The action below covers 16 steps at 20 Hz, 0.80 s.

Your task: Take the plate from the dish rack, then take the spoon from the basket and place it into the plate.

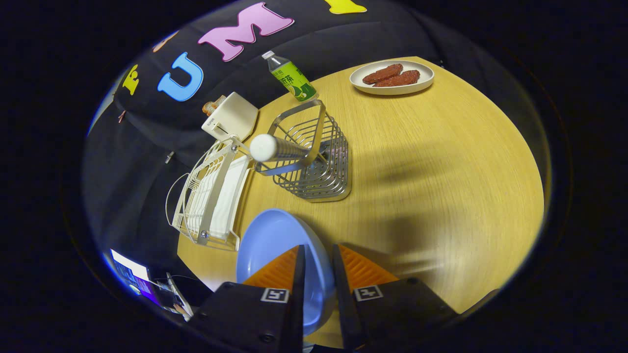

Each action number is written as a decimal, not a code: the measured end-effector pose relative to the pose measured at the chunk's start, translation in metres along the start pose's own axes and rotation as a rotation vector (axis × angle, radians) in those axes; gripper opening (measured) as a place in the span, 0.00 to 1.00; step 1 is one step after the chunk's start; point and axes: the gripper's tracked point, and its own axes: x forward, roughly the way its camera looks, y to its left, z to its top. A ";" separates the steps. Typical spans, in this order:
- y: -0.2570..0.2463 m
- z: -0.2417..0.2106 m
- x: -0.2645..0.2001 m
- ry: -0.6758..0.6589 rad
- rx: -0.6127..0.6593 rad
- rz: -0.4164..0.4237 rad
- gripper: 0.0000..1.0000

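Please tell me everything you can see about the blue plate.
The plate is light blue, round, smooth and glossy, probably plastic or ceramic, with a shallow well and a plain rim. It looks empty. It is tilted, its rim caught between the fingers of the gripper, which press on it from both sides. It is held over the wooden table, just in front of the white dish rack and near the wire basket. Whether its edge touches the table cannot be told.

The gripper (318, 255) has two wedge-shaped fingers (282, 269) whose inner faces carry fine ribbed ridges. Each finger mounts on a dark, blocky matte carrier. A small square black-and-white fiducial marker sits atop each carrier, and a round screw head shows on the left carrier's lower edge.
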 end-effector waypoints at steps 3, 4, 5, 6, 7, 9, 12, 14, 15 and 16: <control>0.000 0.015 -0.010 -0.072 -0.064 0.018 0.65; 0.001 0.026 -0.015 -0.113 -0.108 0.016 0.81; 0.001 0.036 -0.023 -0.157 -0.159 0.012 0.97; 0.003 0.048 -0.029 -0.207 -0.216 0.013 0.97; 0.007 0.059 -0.037 -0.264 -0.269 0.016 0.97; 0.016 0.080 -0.050 -0.373 -0.365 0.025 0.98; 0.036 0.104 -0.063 -0.497 -0.479 0.060 0.98; 0.050 0.115 -0.065 -0.572 -0.536 0.100 0.98; 0.055 0.118 -0.064 -0.606 -0.561 0.118 0.98; 0.058 0.121 -0.062 -0.627 -0.583 0.124 0.98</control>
